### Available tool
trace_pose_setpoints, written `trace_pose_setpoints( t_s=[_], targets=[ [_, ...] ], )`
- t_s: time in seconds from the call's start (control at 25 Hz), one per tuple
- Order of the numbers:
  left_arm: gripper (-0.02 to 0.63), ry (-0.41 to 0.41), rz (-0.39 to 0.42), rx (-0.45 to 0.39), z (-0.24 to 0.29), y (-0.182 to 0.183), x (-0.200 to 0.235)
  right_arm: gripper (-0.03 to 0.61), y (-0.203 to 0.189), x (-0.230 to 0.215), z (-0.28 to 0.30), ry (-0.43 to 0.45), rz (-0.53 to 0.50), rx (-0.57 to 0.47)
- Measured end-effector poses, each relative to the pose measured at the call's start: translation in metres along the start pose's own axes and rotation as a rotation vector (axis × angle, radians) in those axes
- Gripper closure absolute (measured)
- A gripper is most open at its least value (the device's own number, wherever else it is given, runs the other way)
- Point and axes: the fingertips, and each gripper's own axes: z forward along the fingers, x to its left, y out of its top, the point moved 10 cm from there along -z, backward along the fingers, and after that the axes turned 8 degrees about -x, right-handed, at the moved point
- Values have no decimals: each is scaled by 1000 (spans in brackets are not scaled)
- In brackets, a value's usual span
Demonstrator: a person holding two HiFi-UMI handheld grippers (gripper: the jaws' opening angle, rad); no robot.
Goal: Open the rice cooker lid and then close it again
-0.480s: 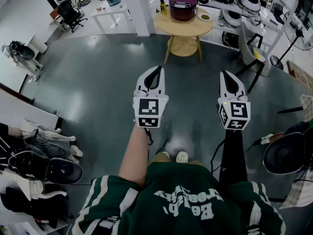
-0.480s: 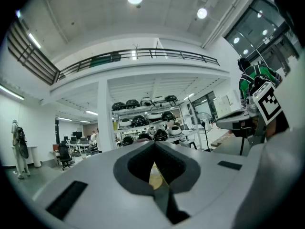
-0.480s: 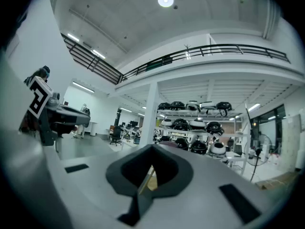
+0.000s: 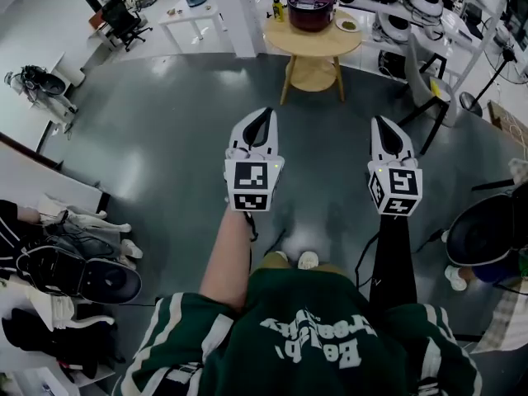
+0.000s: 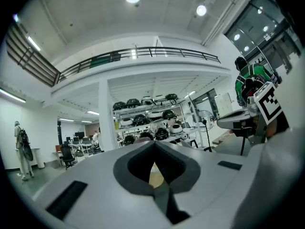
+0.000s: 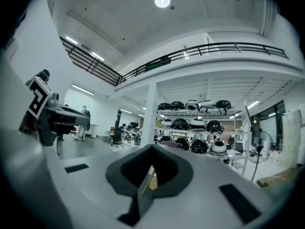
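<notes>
A maroon rice cooker [image 4: 310,5] with its lid down stands on a round wooden table [image 4: 318,44] at the far end of the grey floor. My left gripper [image 4: 264,112] and right gripper [image 4: 381,120] are held side by side at chest height, both level and pointing toward that table, well short of it. Both are shut with nothing between the jaws. In the left gripper view the left gripper [image 5: 154,145] shows closed jaws, with a sliver of the table past them. The right gripper [image 6: 153,149] looks the same in its own view.
A yellow bottle [image 4: 278,8] and a small plate [image 4: 346,25] share the table. Shelves of rice cookers [image 4: 412,2] line the back right, with a stand [image 4: 437,97] before them. A white desk [image 4: 188,15] and office chair [image 4: 124,19] are at the back left. Shoes and clutter [image 4: 74,279] lie left.
The whole scene has slid slightly upward in the head view. Both grippers keep the same pose and stay shut.
</notes>
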Motion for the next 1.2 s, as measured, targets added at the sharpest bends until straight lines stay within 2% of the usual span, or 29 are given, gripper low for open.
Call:
trace_pose_setpoints(
  t_s=[0.32, 0.36, 0.48, 0.64, 0.76, 0.96, 1.2],
  targets=[
    [612, 20, -10, 7, -10, 2, -1, 572, 0, 2, -4, 2, 30, -21],
    [612, 25, -12, 5, -11, 2, 0, 552, -1, 3, -3, 8, 34, -20],
    [539, 28, -29, -7, -13, 0, 6, 456, -3, 9, 3, 31, 44, -25],
    [462, 33, -48, -25, -7, -3, 17, 406, -5, 15, 19, 54, 44, -37],
    [442, 31, -50, -24, 2, -10, 27, 385, -10, 19, 36, 66, 48, -38],
    [433, 14, -54, -16, 41, -25, 50, 368, -18, 19, 80, 70, 44, -37],
    [431, -37, -58, -31, 133, -49, 91, 365, -41, 3, 167, 35, 38, -20]
  ],
)
